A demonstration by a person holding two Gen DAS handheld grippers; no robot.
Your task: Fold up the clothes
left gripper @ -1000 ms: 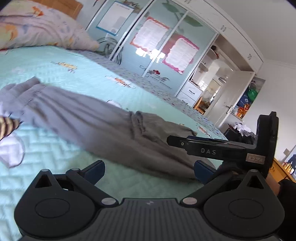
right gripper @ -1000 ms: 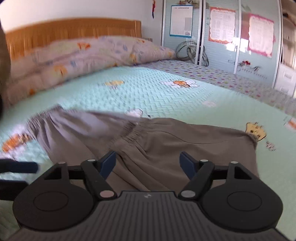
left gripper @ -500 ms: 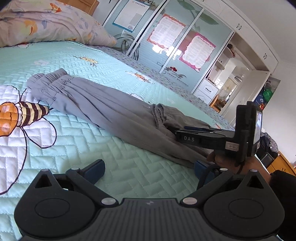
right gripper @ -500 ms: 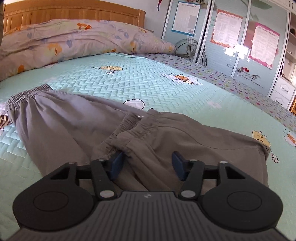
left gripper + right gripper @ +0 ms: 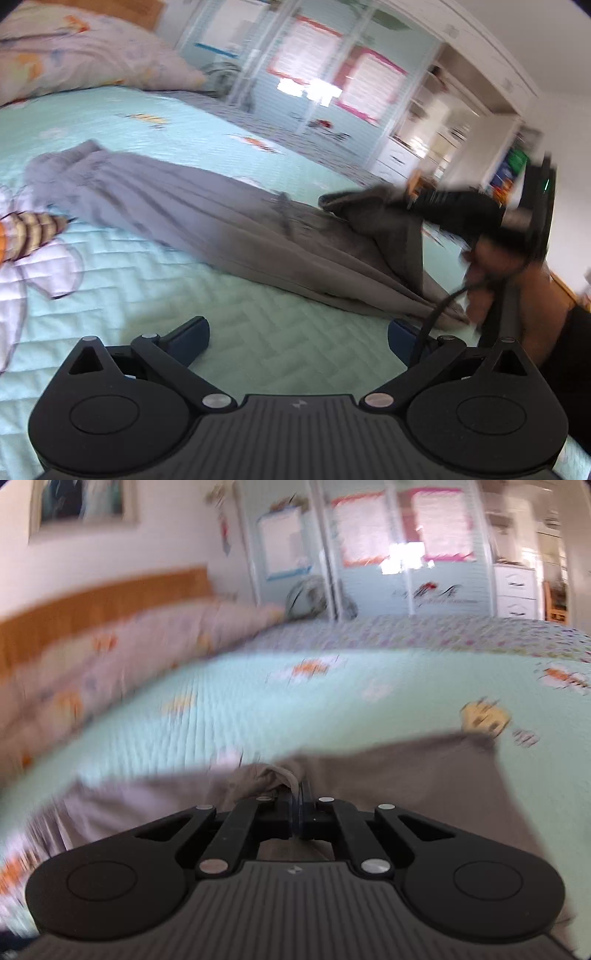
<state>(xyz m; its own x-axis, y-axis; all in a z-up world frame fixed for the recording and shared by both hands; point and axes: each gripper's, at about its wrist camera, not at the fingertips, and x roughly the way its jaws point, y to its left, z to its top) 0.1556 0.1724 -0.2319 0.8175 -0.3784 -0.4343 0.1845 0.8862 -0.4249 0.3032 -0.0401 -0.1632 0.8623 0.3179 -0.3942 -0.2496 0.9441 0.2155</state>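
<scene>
Your right gripper (image 5: 295, 805) has its pads pressed together at lower centre of the right wrist view, and a bunched fold of the grey trousers (image 5: 406, 775) is pinched between them. Grey-brown cloth puckers up just above the pads, with a pale strip, maybe a drawstring, curling over the bunch; it's too blurred to be sure. The rest of the fabric spreads flat to the right across the mint-green bedspread (image 5: 258, 709), ending in a squared corner beside a yellow cartoon print.

Over in the left wrist view, your left gripper (image 5: 297, 339) stands wide open at the bottom of the frame, blue pads well apart, only quilted bedspread (image 5: 184, 280) between them. The trousers (image 5: 192, 214) stretch in a long diagonal from a gathered, ruffled end at middle left down to lower right. They read bluish-grey on the left stretch, warmer brown-grey on the right. At right of centre one edge is lifted clear of the bed into a peaked tent, dark folds hanging from it, held up by the right gripper (image 5: 369, 201), which shows here as a black blur. A bare hand (image 5: 495, 266) sits behind it at the right edge. A bee print lies at far left, a floral pillow (image 5: 74, 55) upper left.
</scene>
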